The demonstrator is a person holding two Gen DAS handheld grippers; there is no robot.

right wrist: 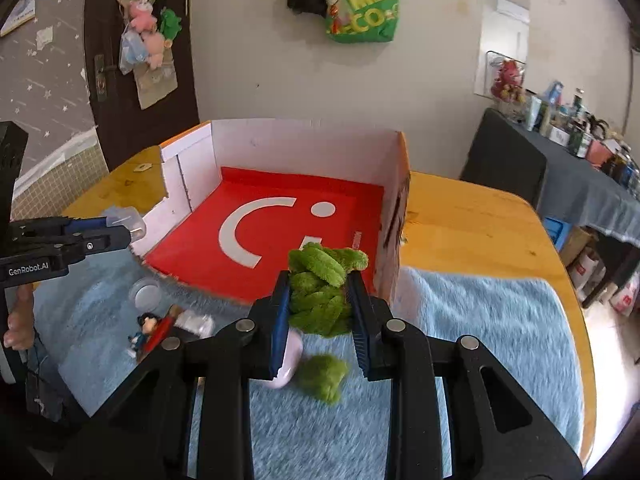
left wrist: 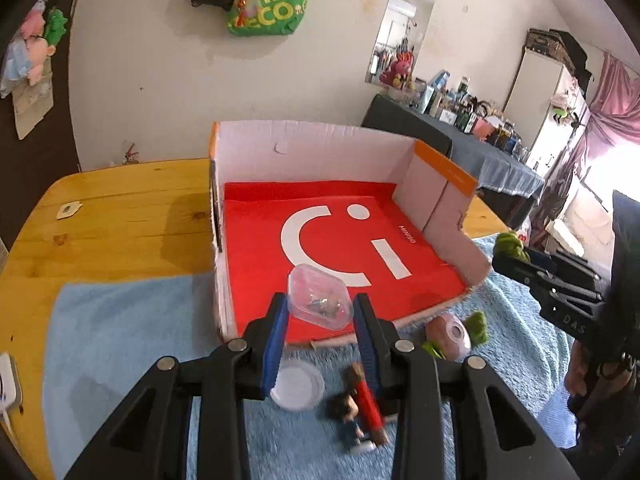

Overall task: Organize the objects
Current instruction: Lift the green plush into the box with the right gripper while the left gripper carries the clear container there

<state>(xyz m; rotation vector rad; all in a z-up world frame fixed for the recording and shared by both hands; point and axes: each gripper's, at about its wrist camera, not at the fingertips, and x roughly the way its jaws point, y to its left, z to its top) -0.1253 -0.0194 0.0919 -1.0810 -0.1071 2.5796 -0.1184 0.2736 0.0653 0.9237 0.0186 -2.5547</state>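
My left gripper (left wrist: 320,308) is shut on a small clear plastic box (left wrist: 319,297) with metal bits inside, held over the near edge of the cardboard box (left wrist: 312,142) with a red bag (left wrist: 260,252) lining its floor. My right gripper (right wrist: 318,300) is shut on a green plush toy (right wrist: 320,284), raised near the box's front right corner (right wrist: 394,264). On the blue towel (left wrist: 120,320) lie a round white lid (left wrist: 298,386), a small figurine (left wrist: 350,412), a red stick-like object (left wrist: 369,402), a pink case (left wrist: 450,336) and a green fuzzy piece (right wrist: 324,376).
The wooden table (left wrist: 120,216) carries the towel and the box. A small tag (left wrist: 69,210) lies at its left. A green bag (left wrist: 276,0) hangs on the wall behind. A dark cluttered table (right wrist: 572,172) stands to the right. A person's hand (right wrist: 18,330) holds the left gripper.
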